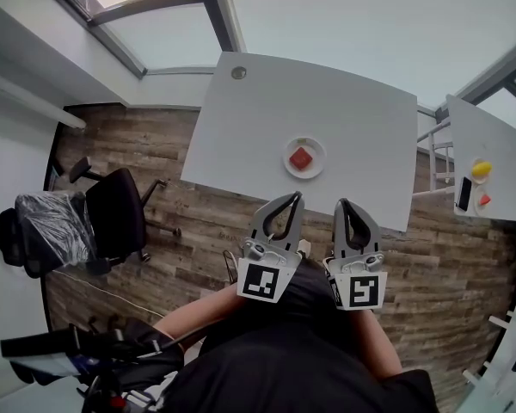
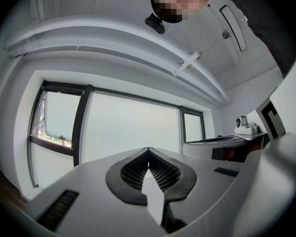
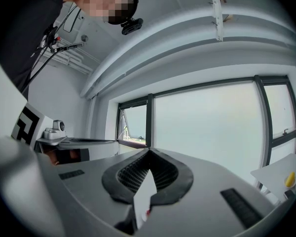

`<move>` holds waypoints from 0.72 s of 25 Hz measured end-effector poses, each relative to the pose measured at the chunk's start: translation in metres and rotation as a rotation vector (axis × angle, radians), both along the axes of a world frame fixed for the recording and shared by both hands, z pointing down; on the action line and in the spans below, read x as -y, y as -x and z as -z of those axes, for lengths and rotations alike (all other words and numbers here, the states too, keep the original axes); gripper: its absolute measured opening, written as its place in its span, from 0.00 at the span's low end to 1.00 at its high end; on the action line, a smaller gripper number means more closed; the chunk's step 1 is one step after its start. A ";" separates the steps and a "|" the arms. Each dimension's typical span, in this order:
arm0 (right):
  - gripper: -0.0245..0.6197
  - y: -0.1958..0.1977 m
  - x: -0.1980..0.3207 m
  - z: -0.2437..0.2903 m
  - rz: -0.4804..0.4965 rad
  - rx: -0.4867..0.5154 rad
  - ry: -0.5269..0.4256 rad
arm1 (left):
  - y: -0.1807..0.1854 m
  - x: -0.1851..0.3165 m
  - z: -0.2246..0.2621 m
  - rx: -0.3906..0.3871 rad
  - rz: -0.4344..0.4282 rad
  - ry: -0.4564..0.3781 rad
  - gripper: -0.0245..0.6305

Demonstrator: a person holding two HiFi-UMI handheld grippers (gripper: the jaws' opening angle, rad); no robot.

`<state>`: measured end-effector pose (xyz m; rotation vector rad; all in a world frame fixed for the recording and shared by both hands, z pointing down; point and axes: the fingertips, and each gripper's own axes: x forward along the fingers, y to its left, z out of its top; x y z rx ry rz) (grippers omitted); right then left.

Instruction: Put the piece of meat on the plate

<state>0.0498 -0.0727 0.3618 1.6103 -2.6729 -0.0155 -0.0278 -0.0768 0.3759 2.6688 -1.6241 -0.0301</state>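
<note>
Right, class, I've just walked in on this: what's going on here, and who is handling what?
A person holds a pair of tongs in each hand. The left tongs and the right tongs are both shut and empty, held level close to the body, short of the white table. The red piece of meat already lies on the small white plate near the table's front edge, with nothing touching it.

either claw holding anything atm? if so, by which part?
Nothing is held. The left claw and the right claw are both shut with nothing between the jaws. The piece of meat lies on the plate.
</note>
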 end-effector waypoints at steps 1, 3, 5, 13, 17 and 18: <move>0.05 0.001 0.000 0.000 0.007 0.000 -0.001 | 0.000 -0.001 -0.002 0.003 -0.002 0.004 0.04; 0.05 0.004 0.000 0.000 0.016 -0.003 -0.001 | 0.000 -0.002 -0.003 0.007 -0.004 0.008 0.04; 0.05 0.004 -0.001 -0.001 0.018 -0.007 0.000 | 0.000 -0.001 -0.002 0.000 -0.002 0.007 0.04; 0.05 0.006 -0.004 -0.001 0.029 -0.014 -0.002 | -0.001 -0.001 -0.002 -0.042 0.002 0.042 0.04; 0.05 0.005 -0.005 -0.003 0.025 -0.022 0.005 | -0.002 0.000 -0.001 -0.028 0.002 0.033 0.04; 0.05 0.004 -0.005 -0.003 0.024 -0.023 0.005 | -0.002 0.000 0.000 -0.025 0.002 0.029 0.04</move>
